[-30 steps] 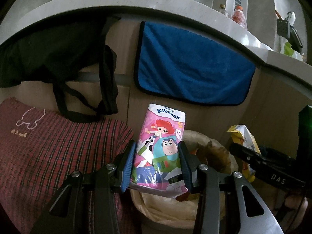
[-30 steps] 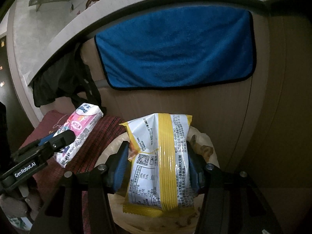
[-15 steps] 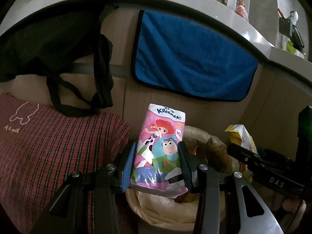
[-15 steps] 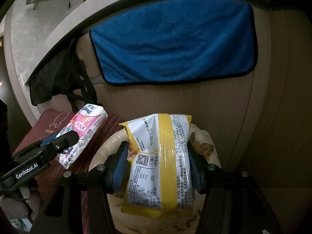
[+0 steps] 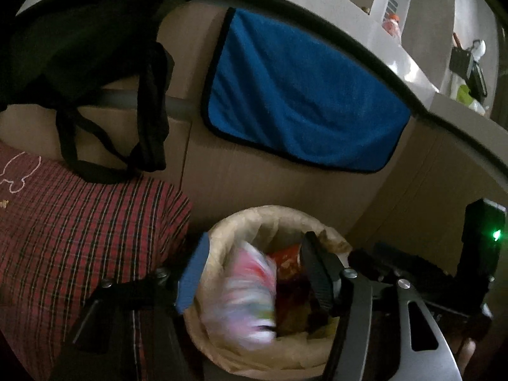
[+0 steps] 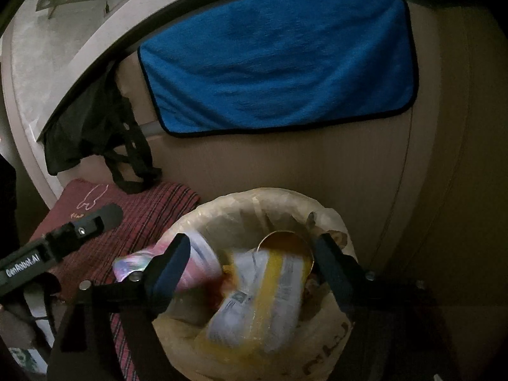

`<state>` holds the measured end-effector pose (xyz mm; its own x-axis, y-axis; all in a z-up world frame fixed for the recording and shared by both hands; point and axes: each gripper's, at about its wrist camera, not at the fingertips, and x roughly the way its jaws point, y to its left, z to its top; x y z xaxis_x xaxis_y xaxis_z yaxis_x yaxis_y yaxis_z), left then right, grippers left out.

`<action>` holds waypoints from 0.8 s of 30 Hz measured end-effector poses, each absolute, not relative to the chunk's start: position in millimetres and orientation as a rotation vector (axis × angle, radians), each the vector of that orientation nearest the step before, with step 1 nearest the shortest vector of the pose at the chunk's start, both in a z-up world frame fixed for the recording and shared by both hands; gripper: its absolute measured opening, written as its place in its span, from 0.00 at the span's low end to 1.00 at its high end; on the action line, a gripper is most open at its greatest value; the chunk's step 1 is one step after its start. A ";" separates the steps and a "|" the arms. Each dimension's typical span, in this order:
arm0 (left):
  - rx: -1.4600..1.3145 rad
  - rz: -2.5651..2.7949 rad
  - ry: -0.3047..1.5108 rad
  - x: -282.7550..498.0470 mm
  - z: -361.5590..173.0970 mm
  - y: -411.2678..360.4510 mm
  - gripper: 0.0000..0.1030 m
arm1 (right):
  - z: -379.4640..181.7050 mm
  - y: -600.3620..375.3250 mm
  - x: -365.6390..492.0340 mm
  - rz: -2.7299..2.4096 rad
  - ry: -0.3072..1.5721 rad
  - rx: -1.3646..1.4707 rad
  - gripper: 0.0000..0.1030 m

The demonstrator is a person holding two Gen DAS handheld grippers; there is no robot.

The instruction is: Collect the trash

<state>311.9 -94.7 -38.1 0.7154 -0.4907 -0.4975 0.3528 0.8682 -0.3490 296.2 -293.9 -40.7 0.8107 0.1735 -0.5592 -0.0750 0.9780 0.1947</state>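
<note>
A round bin (image 5: 254, 212) lined with a beige bag stands below both grippers. My left gripper (image 5: 254, 270) has its jaws opening, and the pink cartoon tissue pack (image 5: 247, 298) drops blurred between them into the bin, free of the pads. My right gripper (image 6: 252, 265) is also opening. The yellow-and-white snack bag (image 6: 263, 298) falls from it into the bin (image 6: 273, 193), beside the pink tissue pack (image 6: 200, 260). Other wrappers lie inside. The left gripper's finger (image 6: 82, 227) shows at the left of the right wrist view.
A blue towel (image 5: 301, 101) hangs on the wooden cabinet front behind the bin. A black bag (image 5: 95, 63) hangs to its left over a red plaid cloth (image 5: 79, 222). A pale counter edge (image 5: 317, 22) runs overhead.
Both grippers have spread their jaws. The tissue pack and the snack bag, held upright before, have slipped out and are dropping into the bin.
</note>
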 end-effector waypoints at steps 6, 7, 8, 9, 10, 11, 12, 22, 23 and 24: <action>-0.249 -0.448 0.598 306.3 -30.9 -85.1 0.61 | -34.8 -285.3 288.3 0.121 0.605 0.138 0.77; -0.247 -0.443 0.595 304.8 -29.8 -83.5 0.61 | -33.4 -284.4 286.2 0.124 0.603 0.136 0.77; -0.246 -0.436 0.595 302.0 -28.8 -80.7 0.61 | -31.1 -282.7 282.9 0.127 0.599 0.137 0.77; -0.246 -0.432 0.595 299.7 -28.1 -78.4 0.61 | -28.8 -281.4 279.7 0.126 0.597 0.137 0.77; -0.246 -0.427 0.595 296.0 -27.3 -75.3 0.61 | -26.3 -279.3 275.9 0.122 0.593 0.133 0.77; -0.242 -0.421 0.593 291.6 -26.3 -71.6 0.61 | -24.3 -277.4 272.4 0.119 0.588 0.127 0.77; -0.239 -0.415 0.592 287.3 -25.6 -68.4 0.61 | -21.4 -274.9 266.8 0.116 0.583 0.118 0.77; -0.113 -0.283 0.598 185.0 -10.3 -19.5 0.61 | 2.9 -238.5 181.4 0.167 0.551 0.112 0.77; -0.093 -0.271 0.592 171.4 -8.1 -14.5 0.61 | 3.6 -232.8 169.1 0.179 0.551 0.112 0.77; -0.080 -0.263 0.582 155.6 -4.7 -9.0 0.61 | 4.2 -226.7 154.9 0.193 0.550 0.109 0.77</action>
<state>155.6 -9.0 -4.7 0.8029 -0.2678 -0.5326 0.2231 0.9635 -0.1482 154.9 -226.7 4.2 0.8350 0.2108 -0.5082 -0.1528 0.9762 0.1538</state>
